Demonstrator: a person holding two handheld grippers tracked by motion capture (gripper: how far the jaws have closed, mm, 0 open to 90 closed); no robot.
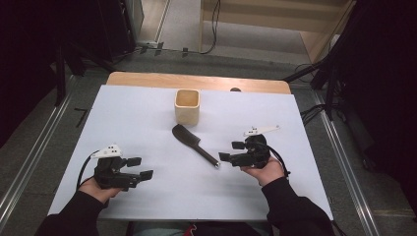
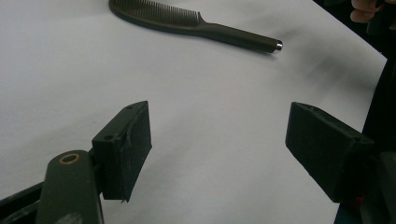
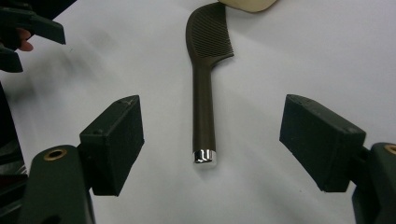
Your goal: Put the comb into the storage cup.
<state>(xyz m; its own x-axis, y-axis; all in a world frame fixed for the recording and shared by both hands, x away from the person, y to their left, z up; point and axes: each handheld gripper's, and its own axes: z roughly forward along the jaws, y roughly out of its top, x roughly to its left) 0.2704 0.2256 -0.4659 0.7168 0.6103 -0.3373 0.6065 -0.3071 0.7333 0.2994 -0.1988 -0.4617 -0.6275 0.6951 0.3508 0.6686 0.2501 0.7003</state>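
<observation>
Right gripper (image 3: 210, 140) spread wide, comb (image 3: 204, 88) handle dead ahead between jaws, lined up for grab; left gripper (image 2: 217, 140) spread, idle, comb well beyond; cup (image 1: 187, 105) past comb head

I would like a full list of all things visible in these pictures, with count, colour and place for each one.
comb: 1, dark brown with silver handle tip, middle of the table, lying flat, between the two grippers
cup: 1, pale wood colour, square, upright beyond the comb
table: 1, white top with wooden far edge
left hand-held gripper: 1, black, near left, open, holds nothing
right hand-held gripper: 1, black, near right, open, facing the comb handle
</observation>
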